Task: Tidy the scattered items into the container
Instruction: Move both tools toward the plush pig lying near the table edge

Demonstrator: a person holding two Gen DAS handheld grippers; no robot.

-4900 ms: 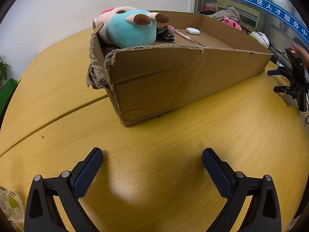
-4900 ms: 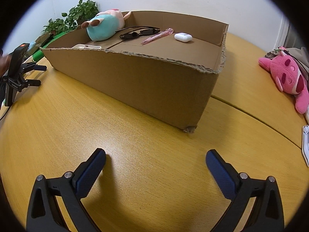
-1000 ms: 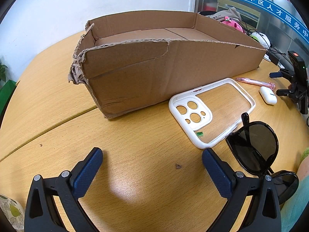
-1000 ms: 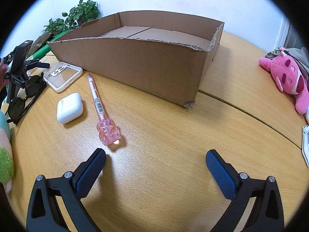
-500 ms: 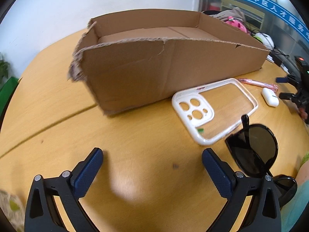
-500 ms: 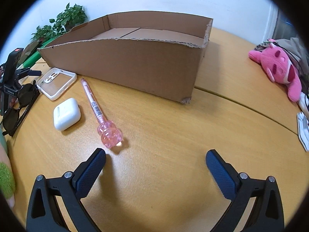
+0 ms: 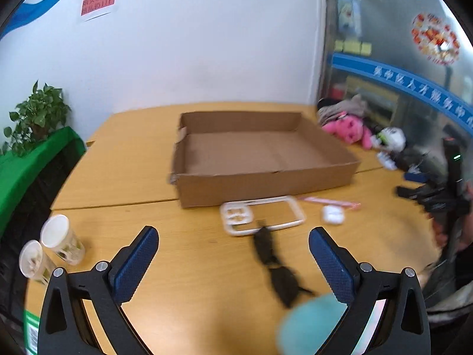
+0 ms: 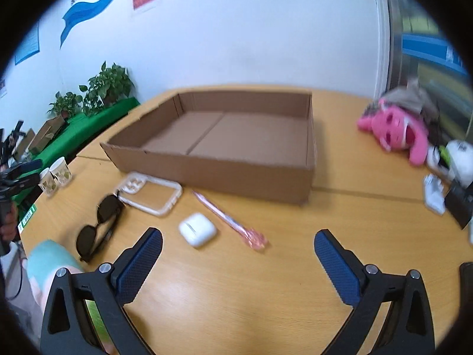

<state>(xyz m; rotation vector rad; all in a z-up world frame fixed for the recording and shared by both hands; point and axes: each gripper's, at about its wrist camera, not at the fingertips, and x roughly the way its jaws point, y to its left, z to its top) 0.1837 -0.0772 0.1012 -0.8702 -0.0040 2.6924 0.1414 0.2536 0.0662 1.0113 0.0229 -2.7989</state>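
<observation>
An empty, shallow cardboard box (image 7: 266,183) (image 8: 224,174) stands on the wooden table. In front of it lie a white phone case (image 7: 263,214) (image 8: 150,190), black sunglasses (image 7: 275,266) (image 8: 99,222), a white earbud case (image 7: 333,215) (image 8: 197,229) and a pink pen (image 7: 328,201) (image 8: 227,219). A teal plush toy (image 7: 313,325) (image 8: 50,257) lies nearest me. My left gripper (image 7: 233,254) is open and empty, raised above the table. My right gripper (image 8: 238,257) is open and empty, raised near the earbud case and pen.
Two paper cups (image 7: 50,251) (image 8: 56,176) stand at the table's left edge. A pink plush (image 7: 346,128) (image 8: 396,131) and clutter lie far right. A black phone mount (image 7: 443,189) stands at the right. Plants (image 8: 103,87) on a green ledge sit left.
Both grippers have pulled back and risen well above the table, so the whole box and all scattered items now show. Both stay open. The items have not moved.
</observation>
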